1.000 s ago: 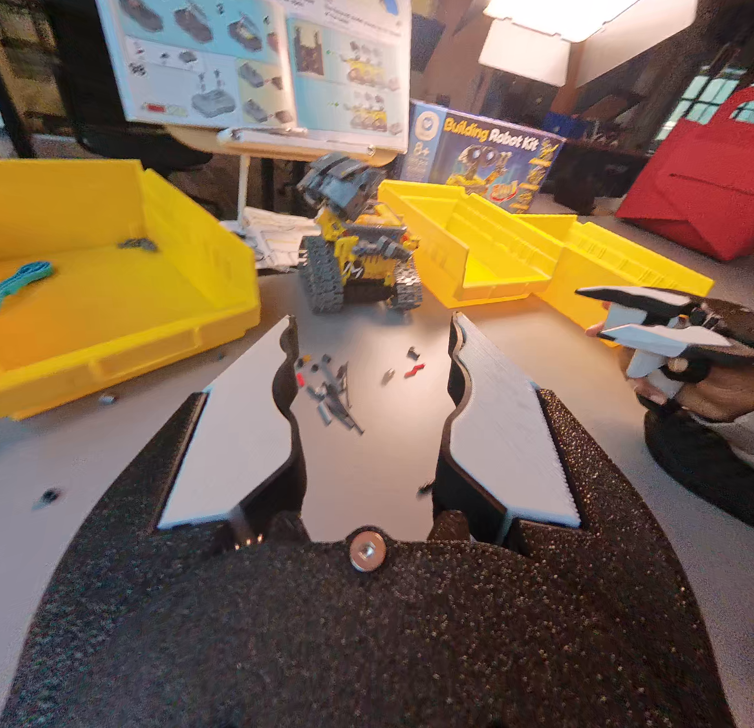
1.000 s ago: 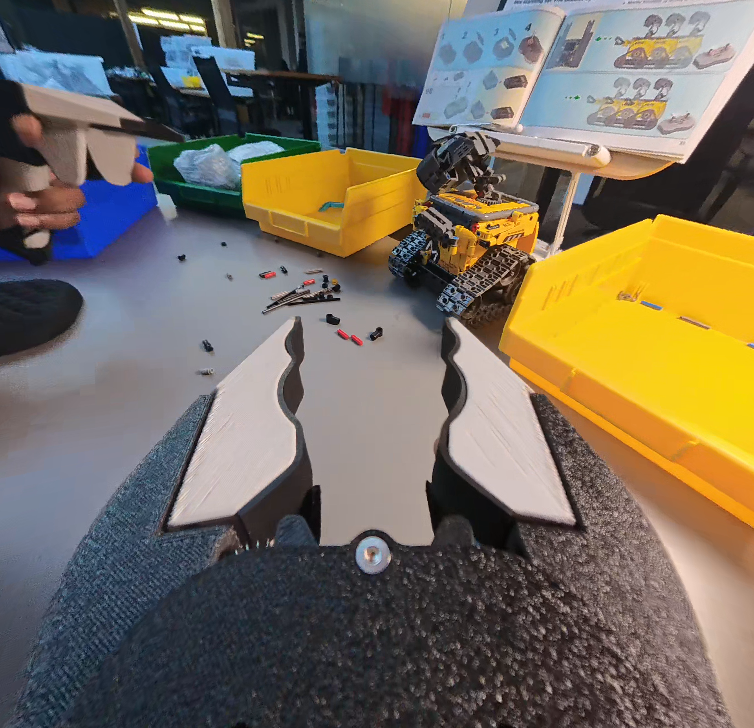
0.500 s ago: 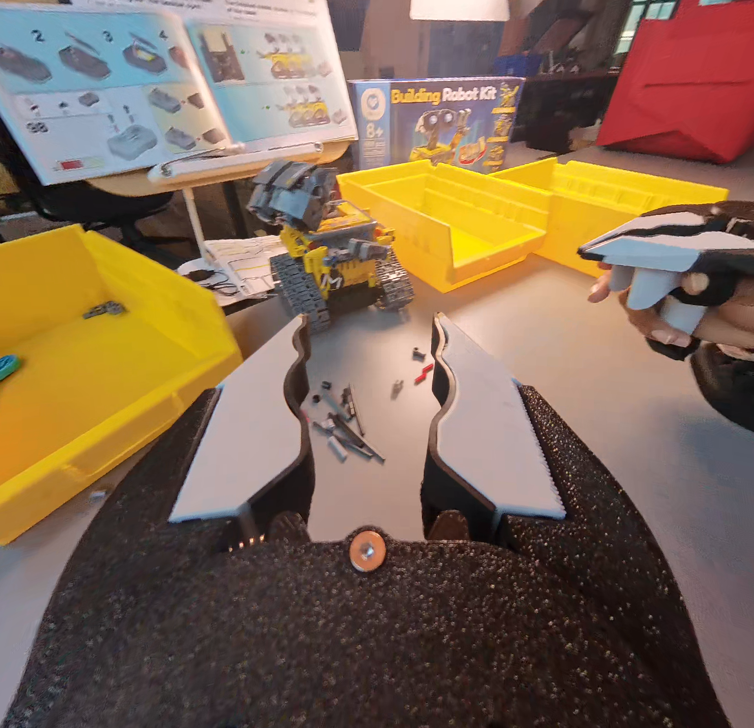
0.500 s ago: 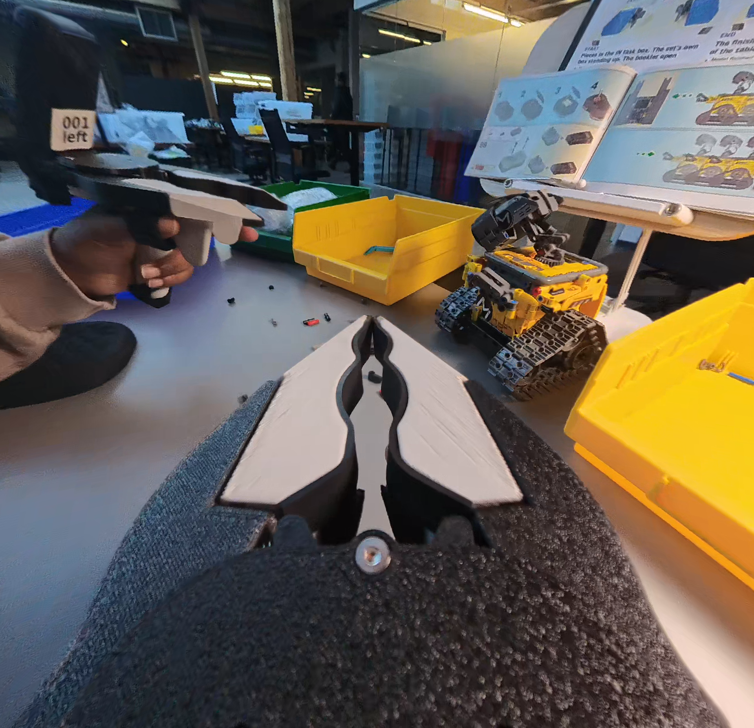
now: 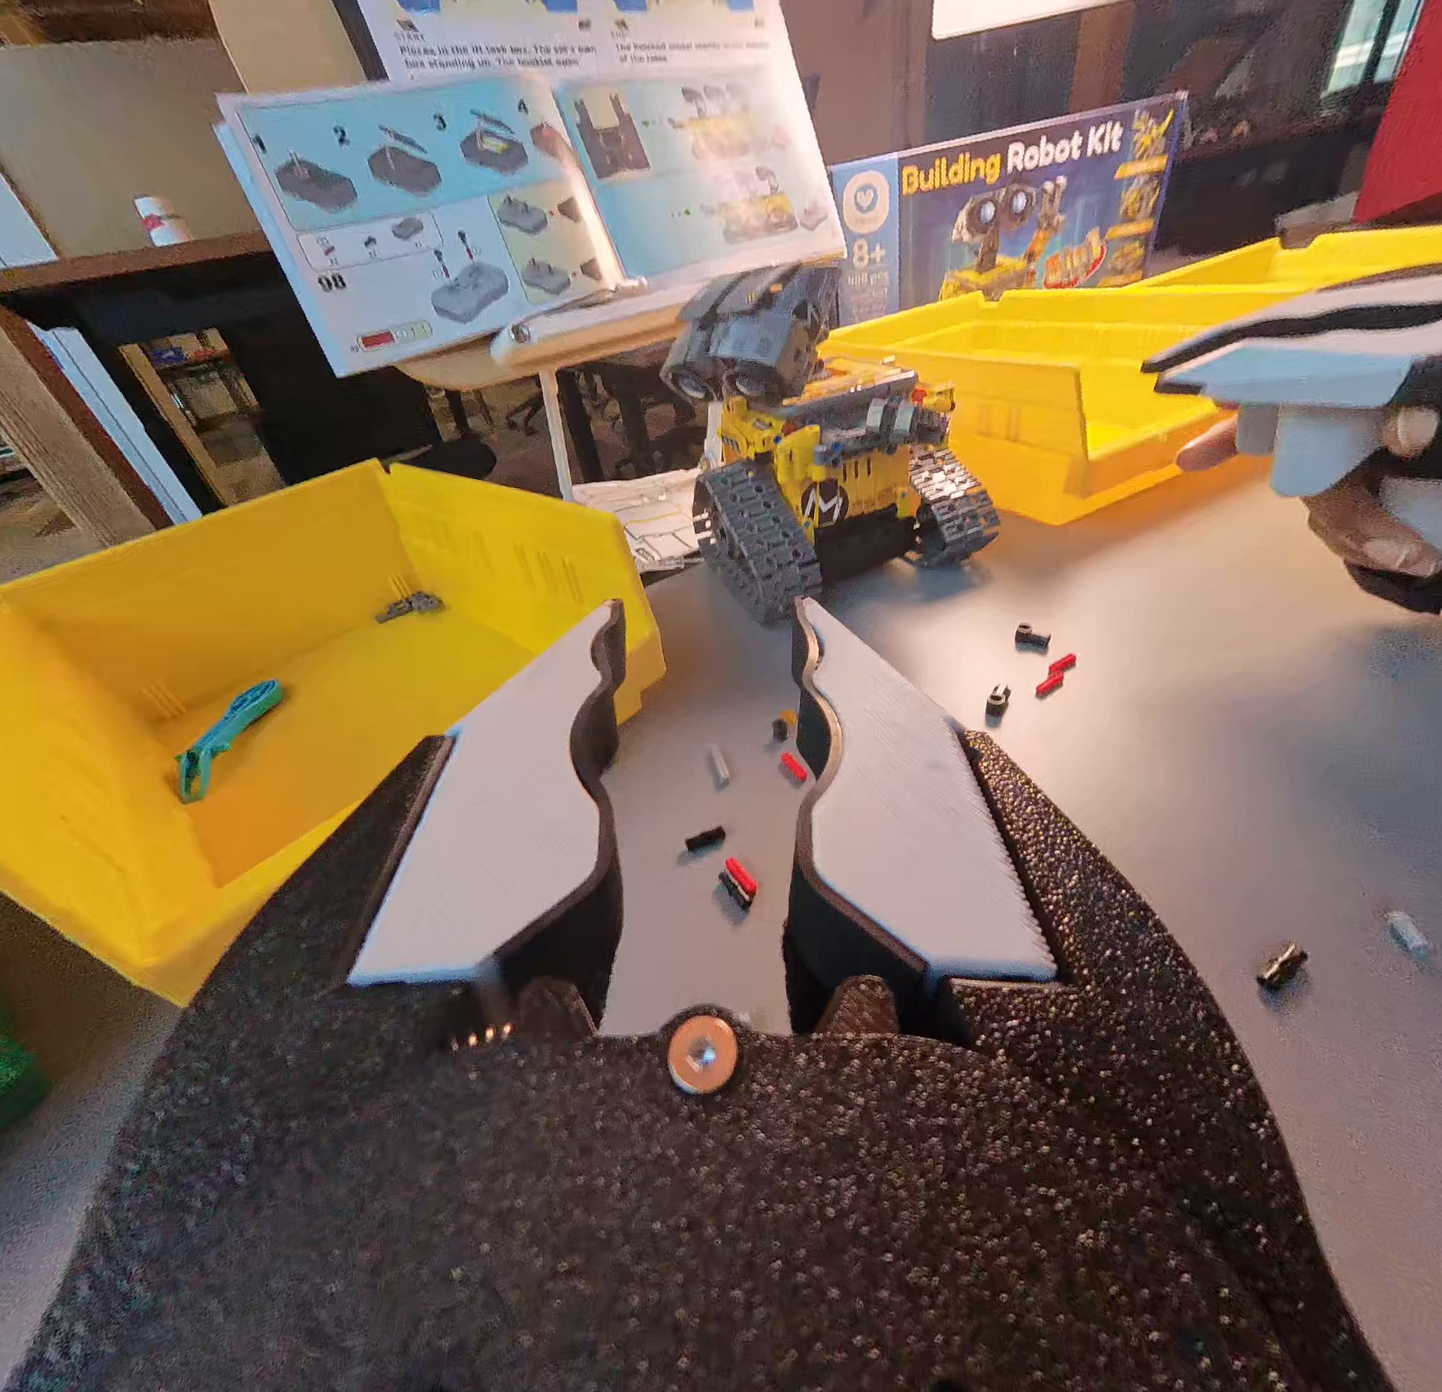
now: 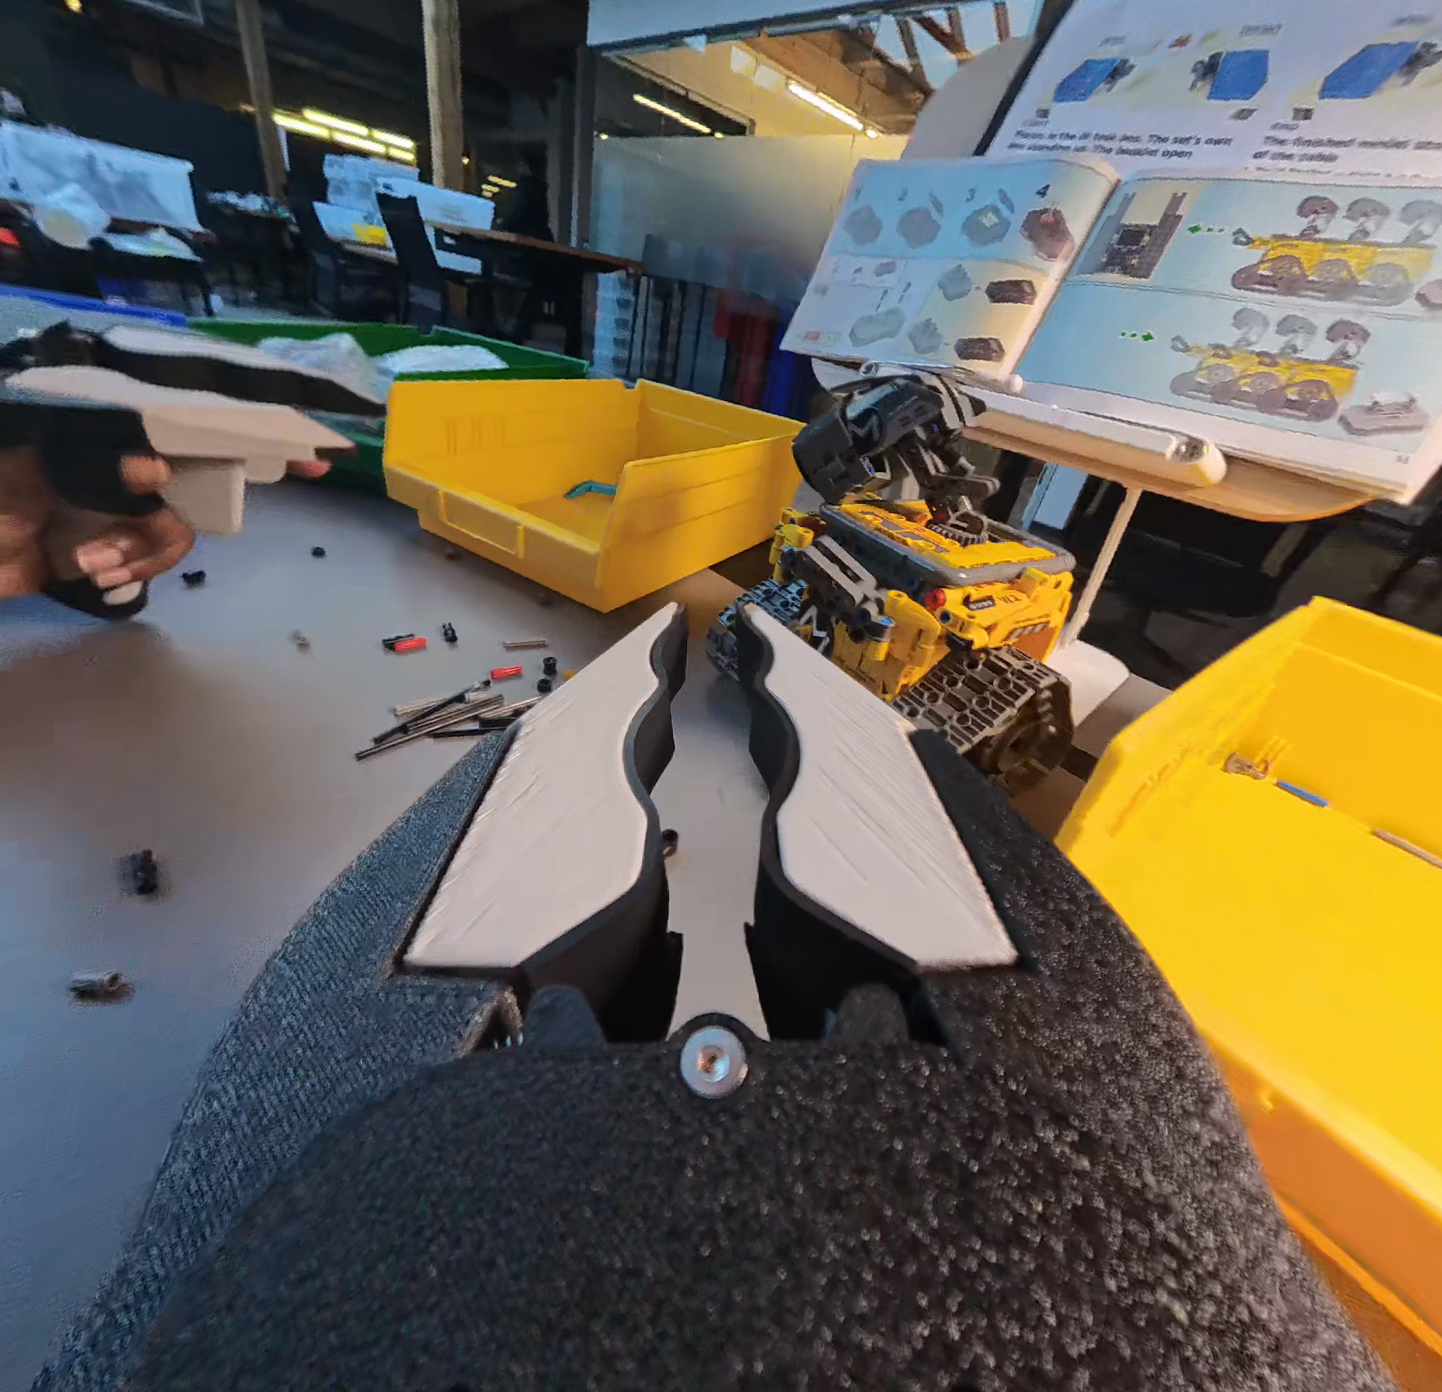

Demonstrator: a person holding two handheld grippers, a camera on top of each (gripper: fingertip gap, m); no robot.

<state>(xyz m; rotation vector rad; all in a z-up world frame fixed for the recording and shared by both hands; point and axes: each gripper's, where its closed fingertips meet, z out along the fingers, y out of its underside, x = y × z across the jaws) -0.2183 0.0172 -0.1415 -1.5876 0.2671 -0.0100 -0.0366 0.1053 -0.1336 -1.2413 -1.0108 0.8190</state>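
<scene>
Left tongs (image 5: 708, 613) are spread apart w/ nothing in them, hovering over the grey surface (image 5: 1170, 769) above a scatter of small loose pins (image 5: 737, 879) – red and black bits, one grey. Right tongs (image 6: 712, 617) are nearly closed, only a narrow gap left, also empty, tips just in front of the yellow tracked brick robot (image 6: 921, 598). IMO that model would handle stiff but fragile – snap-together parts, the dark head on a thin neck looks easiest to knock off, so the yellow body or the tracks seem the safer hold. The pins are tiny, light, prob slippery. Around it: yellow bin (image 5: 257, 699) w/ a teal strap on the left, another yellow bin (image 6: 1287, 886) hard by the robot's right, thin dark axles (image 6: 445, 715) on the surface, open instruction booklet (image 6: 1131, 301) on a stand behind.
</scene>
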